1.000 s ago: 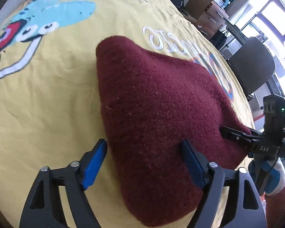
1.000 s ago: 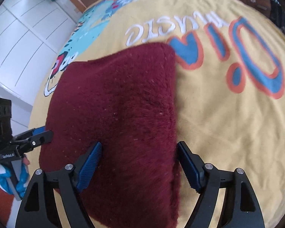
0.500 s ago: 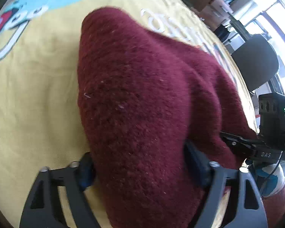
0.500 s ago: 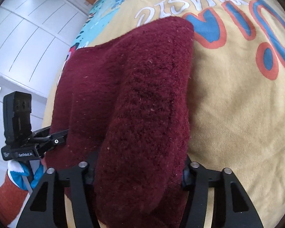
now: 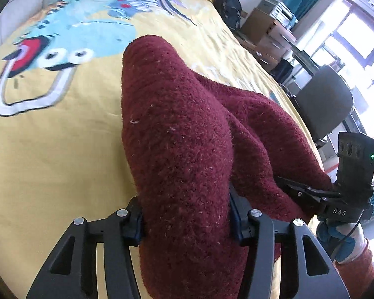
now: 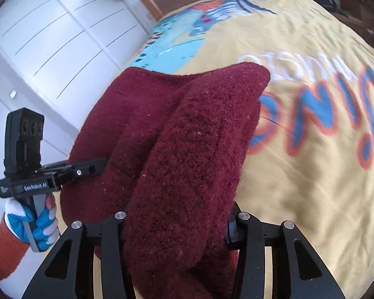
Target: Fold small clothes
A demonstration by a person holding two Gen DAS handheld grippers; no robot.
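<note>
The maroon knitted garment (image 5: 187, 149) is lying on the yellow printed bedspread (image 5: 49, 149), its near edge bunching into two thick ridges that are running away from the grippers toward the far end of the bedspread. The left gripper (image 5: 187, 224) is pinching one ridge, the right gripper (image 6: 179, 221) the other; both sets of jaws have just been closing, and the wool is now filling them from pad to pad. Each gripper is sitting at the near edge, side by side across the garment's width, neither noticeably nearer. The fold probably calls for carrying this edge straight forward along those ridges onto the far edge.
</note>
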